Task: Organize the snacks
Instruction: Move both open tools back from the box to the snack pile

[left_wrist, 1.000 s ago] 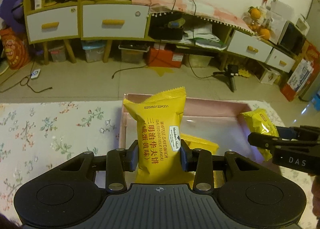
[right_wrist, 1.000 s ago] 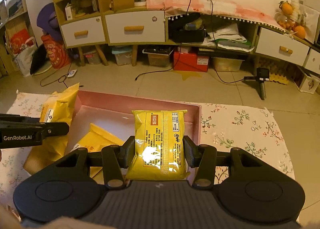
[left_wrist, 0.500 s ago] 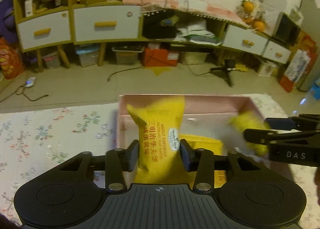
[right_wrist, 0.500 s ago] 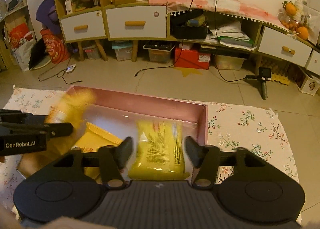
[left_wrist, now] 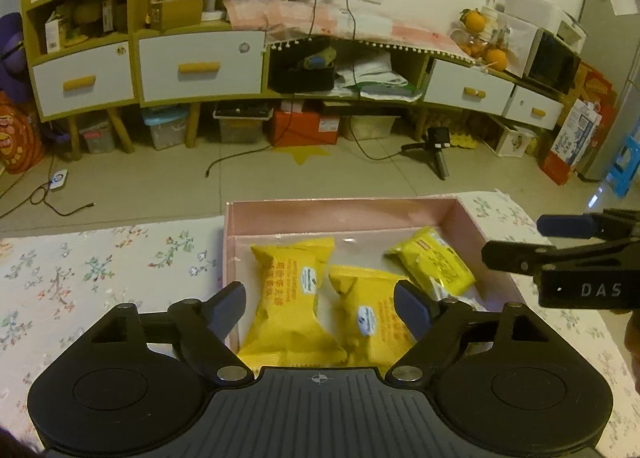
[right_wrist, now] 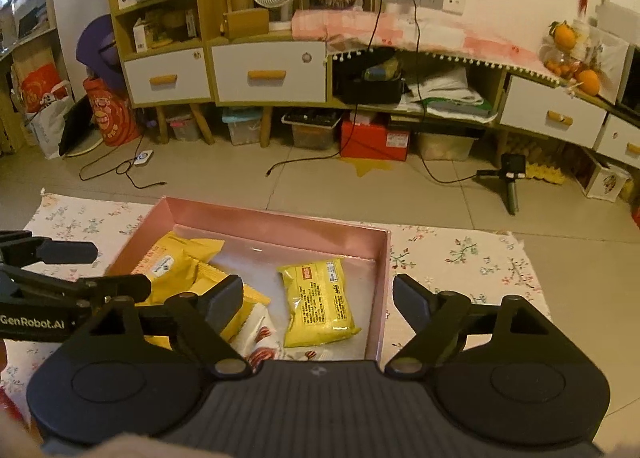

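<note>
Three yellow packs and a white one lie in the pink box. Both grippers' jaws are opening, empty. No loose snacks show; the task looks nearly done.

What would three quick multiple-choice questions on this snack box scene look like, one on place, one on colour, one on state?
1. Where do the yellow snack packets lie?
A. On the floor
B. Inside the pink box
C. In a drawer

2. What colour is the box?
A. Pink
B. Blue
C. Green

3. How is the left gripper at this moment?
A. Clamped on a packet
B. Holding the box rim
C. Holding nothing

Answers:
1 B, the packets rest on the box floor within its walls.
2 A, its walls show pink in both views.
3 C, its jaws are opening, wide apart above the packets, pressing on none of them.
</note>
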`<state>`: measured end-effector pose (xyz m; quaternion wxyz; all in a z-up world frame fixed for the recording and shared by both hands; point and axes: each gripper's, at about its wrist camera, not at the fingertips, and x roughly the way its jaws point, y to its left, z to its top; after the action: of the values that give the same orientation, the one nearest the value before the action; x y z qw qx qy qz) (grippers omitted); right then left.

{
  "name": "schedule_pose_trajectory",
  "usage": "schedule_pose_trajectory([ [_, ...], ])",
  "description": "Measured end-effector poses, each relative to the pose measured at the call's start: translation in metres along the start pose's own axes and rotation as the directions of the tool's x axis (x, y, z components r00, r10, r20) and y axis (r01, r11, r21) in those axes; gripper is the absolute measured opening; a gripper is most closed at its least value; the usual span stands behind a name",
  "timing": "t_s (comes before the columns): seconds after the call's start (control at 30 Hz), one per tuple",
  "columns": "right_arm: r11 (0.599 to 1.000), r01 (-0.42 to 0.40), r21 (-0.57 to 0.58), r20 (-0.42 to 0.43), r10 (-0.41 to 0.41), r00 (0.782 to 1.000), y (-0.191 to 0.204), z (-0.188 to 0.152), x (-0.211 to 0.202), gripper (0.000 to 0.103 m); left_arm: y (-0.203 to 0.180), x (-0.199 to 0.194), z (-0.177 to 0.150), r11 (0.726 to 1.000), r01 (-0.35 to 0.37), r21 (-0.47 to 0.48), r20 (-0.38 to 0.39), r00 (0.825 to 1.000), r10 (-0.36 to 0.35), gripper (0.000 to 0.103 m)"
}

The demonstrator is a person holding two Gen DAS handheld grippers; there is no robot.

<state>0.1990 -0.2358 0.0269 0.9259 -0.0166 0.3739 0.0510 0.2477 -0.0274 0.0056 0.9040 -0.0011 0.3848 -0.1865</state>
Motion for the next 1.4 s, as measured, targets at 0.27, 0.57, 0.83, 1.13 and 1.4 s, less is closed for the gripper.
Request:
schedule_pose_trajectory([
  [0.27, 1.0, -0.019, 0.016, 0.034, 0.018, 0.999, 0.001, -0.003, -0.033, 0.087, -0.007, -0.037, -0.015, 1.0, 0.002, -0.005, 0.002, 1.0, -0.002, 0.088],
  [0.57, 0.999, -0.035, 0.015, 0.05, 0.034, 0.998, 0.008, -0.016, -0.066, 0.091, -0.008, -0.077, -0.039, 1.0, 0.001, -0.008, 0.0, 1.0, -0.001, 0.089],
  [0.83, 0.999, -0.047, 0.013, 0.052, 0.047, 0.998, 0.015, -0.033, -0.084, 0.093, -0.014, -0.107, -0.062, 1.0, 0.002, 0.022, -0.008, 1.0, -0.002, 0.091],
  [1.13, 0.999, -0.05, 0.014, 0.055, 0.05, 0.997, 0.023, -0.049, -0.101, 0.096, -0.021, -0.127, -0.087, 0.999, -0.008, 0.054, -0.011, 1.0, 0.009, 0.096],
  [1.4, 0.997, -0.075, 0.01, 0.061, 0.074, 0.995, 0.031, -0.064, -0.108, 0.099, -0.021, -0.141, -0.111, 0.997, -0.026, 0.075, -0.034, 0.999, 0.029, 0.098],
])
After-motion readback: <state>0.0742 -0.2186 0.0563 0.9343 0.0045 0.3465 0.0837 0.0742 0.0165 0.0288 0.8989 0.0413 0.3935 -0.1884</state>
